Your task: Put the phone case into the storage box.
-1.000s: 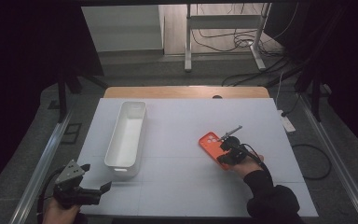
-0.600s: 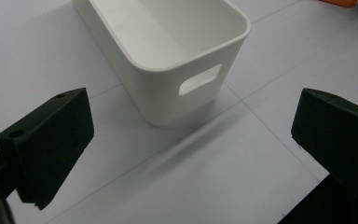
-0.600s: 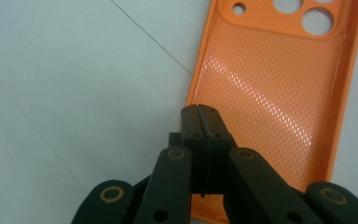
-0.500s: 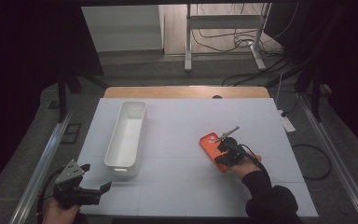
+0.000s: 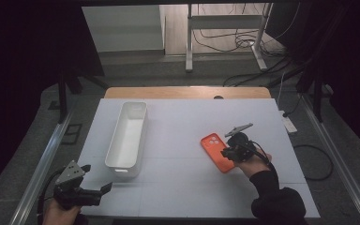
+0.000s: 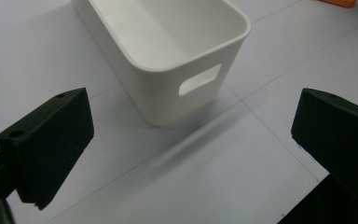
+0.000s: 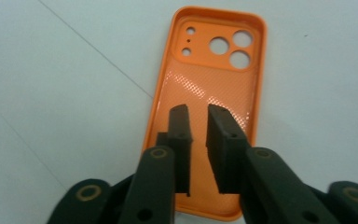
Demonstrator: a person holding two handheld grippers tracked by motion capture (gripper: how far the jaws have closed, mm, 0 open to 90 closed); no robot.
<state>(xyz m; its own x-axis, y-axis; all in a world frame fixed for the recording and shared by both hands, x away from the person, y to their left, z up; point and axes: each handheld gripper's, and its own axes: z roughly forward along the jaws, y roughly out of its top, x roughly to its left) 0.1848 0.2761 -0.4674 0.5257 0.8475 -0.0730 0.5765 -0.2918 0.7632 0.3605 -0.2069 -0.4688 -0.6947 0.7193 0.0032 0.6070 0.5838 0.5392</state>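
Now lower your nearly closed right hand-held gripper (image 7: 198, 116) squarely, pinching the orange plastic phone case's (image 7: 208, 88) six-o'clock rim firmly.

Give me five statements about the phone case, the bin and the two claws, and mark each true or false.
1. The orange phone case lies on the table with its hollow inside facing up. True.
2. The right claw has its jaws spread wide apart. False: they stand close together, a narrow gap between them, over the case's lower half.
3. The white bin holds the phone case. False: the bin is empty and the case lies apart from it, on the white table.
4. The left claw is open, with the bin's handle-slot end ahead of it. True.
5. The left claw grips the bin's rim. False: it hangs short of the bin, touching nothing.
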